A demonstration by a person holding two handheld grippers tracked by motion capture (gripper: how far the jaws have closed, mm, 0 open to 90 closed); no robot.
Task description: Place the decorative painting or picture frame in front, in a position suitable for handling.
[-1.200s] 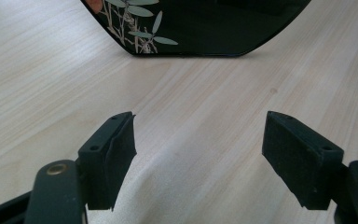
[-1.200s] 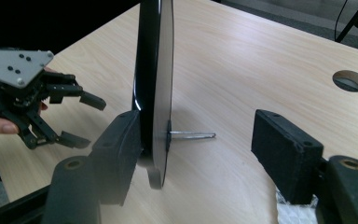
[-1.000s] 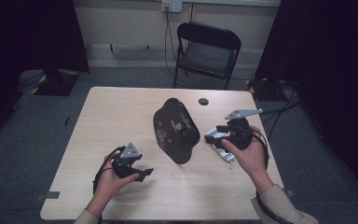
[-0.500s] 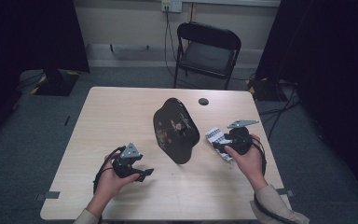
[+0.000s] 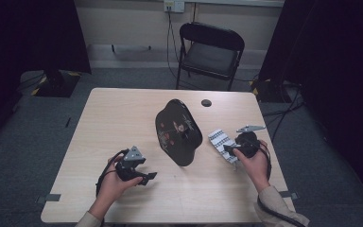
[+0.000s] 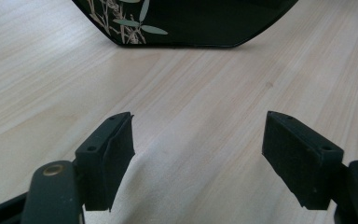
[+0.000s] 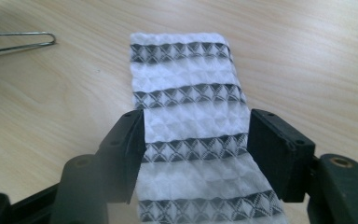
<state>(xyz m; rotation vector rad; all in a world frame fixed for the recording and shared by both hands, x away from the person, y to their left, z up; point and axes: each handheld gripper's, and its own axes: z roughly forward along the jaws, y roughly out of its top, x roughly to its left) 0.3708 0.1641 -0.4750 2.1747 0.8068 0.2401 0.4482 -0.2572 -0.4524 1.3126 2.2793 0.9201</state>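
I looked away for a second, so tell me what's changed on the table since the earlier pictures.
The right gripper came down over the folded striped cloth, jaws open either side of it, not yet closed. The left gripper, the black tray and the small black disc stayed put.

left gripper (image 5: 147, 178): black, grey plate | fingers (image 6: 106, 158): black, screwed | sleeves: beige

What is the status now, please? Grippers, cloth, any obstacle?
Left gripper open, empty. Right gripper open, straddling folded striped cloth. Black tray between them.
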